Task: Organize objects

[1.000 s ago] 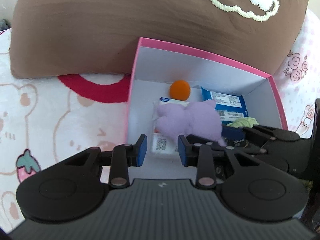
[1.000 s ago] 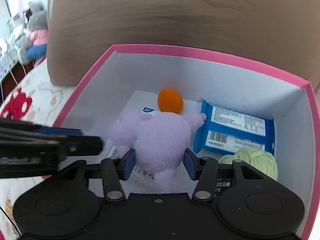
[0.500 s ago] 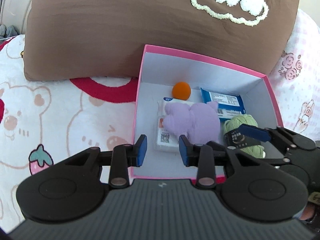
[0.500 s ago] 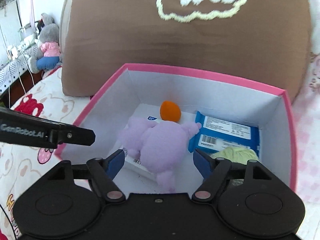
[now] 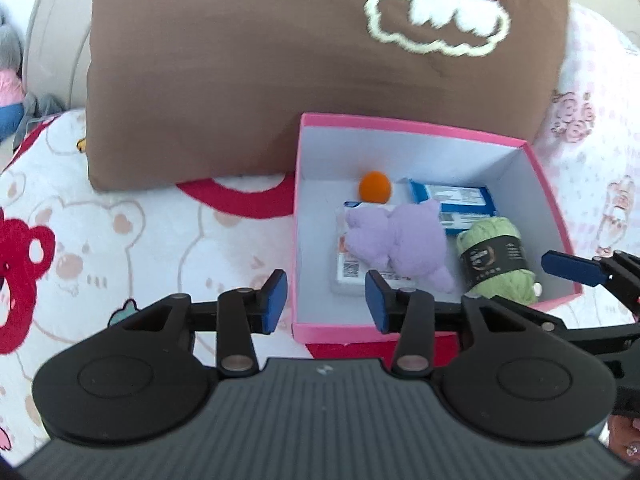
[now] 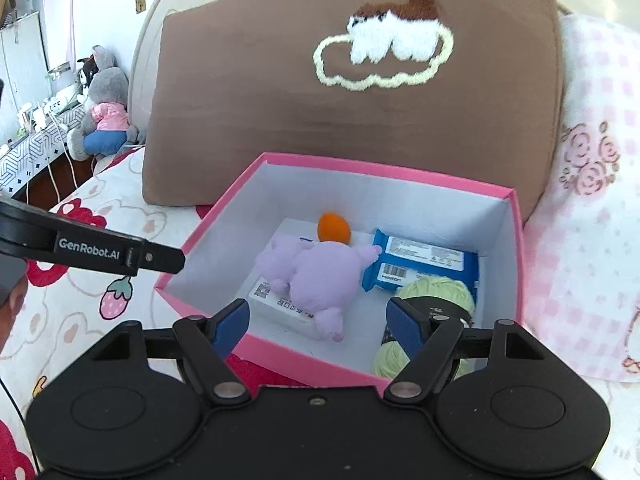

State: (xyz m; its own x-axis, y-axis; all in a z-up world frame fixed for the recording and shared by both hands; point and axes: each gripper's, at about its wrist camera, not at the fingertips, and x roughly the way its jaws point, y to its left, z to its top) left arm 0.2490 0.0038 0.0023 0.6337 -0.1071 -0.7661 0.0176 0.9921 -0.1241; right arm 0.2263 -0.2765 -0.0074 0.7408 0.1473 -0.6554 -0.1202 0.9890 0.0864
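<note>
Where both grippers' fingers gape empty: pink box (image 6: 516,240) on cartoon-bear bedsheet (image 5: 120,240), brown pillow (image 6: 260,100) behind.

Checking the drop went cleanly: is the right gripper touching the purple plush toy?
Apart. The right wrist view shows the right gripper open, and the purple plush toy lying in the pink box, clear of both fingers.

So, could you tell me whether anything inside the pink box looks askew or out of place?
Only slightly: the purple plush toy lies sprawled across the white packet, one limb touching the blue wipes pack. The orange ball and green yarn sit normally.
</note>
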